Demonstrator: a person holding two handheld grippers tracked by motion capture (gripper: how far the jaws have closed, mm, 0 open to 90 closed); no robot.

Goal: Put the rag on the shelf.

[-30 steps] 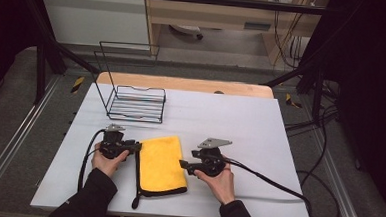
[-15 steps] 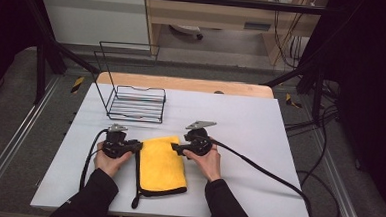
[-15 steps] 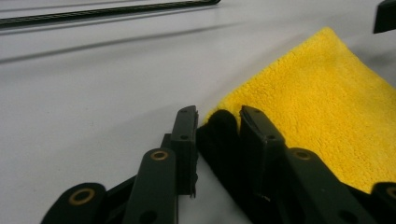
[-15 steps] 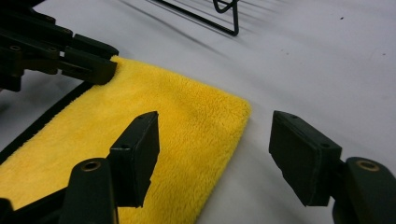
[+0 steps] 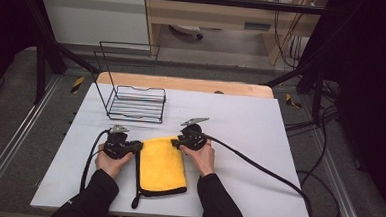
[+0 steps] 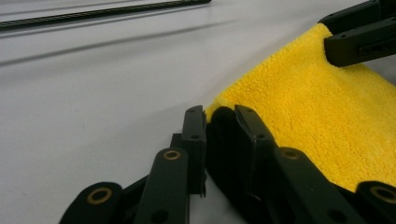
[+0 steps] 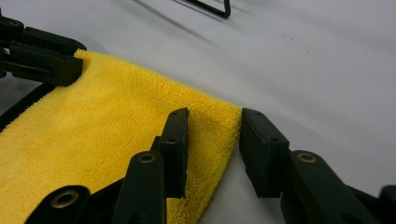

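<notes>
A yellow cloth [image 5: 162, 164] with black edging lies flat on the white table [image 5: 240, 121]. My left gripper [image 5: 140, 146] is at its far left corner. In the left gripper view the left gripper [image 6: 219, 130] has just been closing, and its jaws press on the black-edged corner. My right gripper [image 5: 174, 143] is at the far right corner. In the right gripper view the right gripper [image 7: 215, 119] has also been closing. The yellow corner [image 7: 210, 112] lies between its jaws, with a gap left beside one pad. Each gripper view shows the other gripper at the opposite corner.
A black wire rack [image 5: 136, 103] stands at the far left of the table, just beyond the cloth. A wooden board [image 5: 182, 83] runs along the far edge. The right gripper's cable [image 5: 258, 167] trails across the table to the right.
My right gripper has moved away from me and leftward, from beside the cloth's right edge to its far right corner. The left hand has stayed at the far left corner.
</notes>
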